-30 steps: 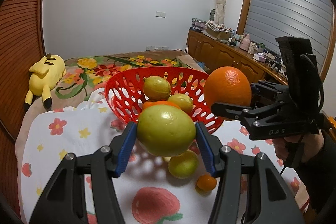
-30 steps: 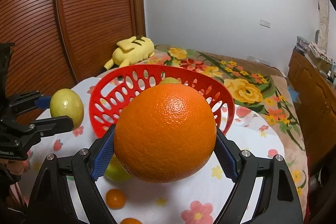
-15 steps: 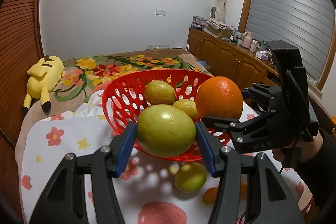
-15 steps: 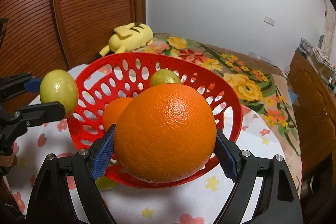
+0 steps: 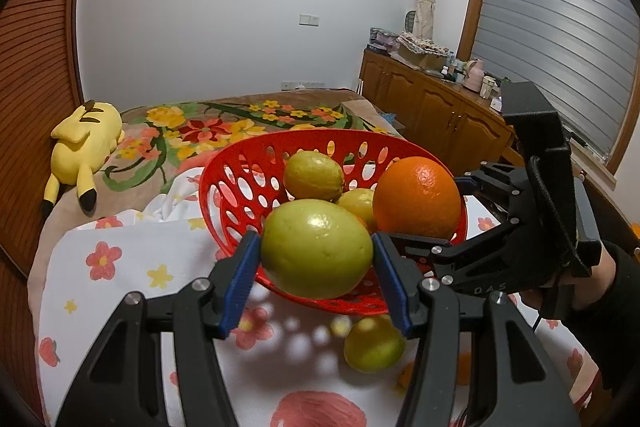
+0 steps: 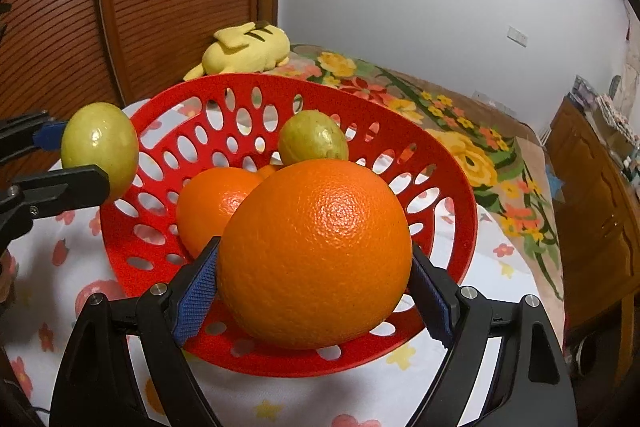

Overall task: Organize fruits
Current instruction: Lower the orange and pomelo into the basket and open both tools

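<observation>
Red perforated basket [image 6: 460,195] on the floral cloth [image 5: 120,267], w/ an orange [image 6: 216,207] and green fruit [image 6: 312,143] already in. Left gripper [image 5: 316,263] pinches a green lemon [image 5: 316,247] at the near rim; right gripper [image 6: 314,291] pinches a large orange [image 6: 316,251] over the bowl. Risks: the two tools sit close, so simultaneous release could knock fingers; a dropped orange may roll off the stacked fruit or tip the light basket. Hidden: basket floor, loose fruit [image 5: 374,345] below the rim is blurred, person's hand [image 5: 592,279] cut off.
</observation>
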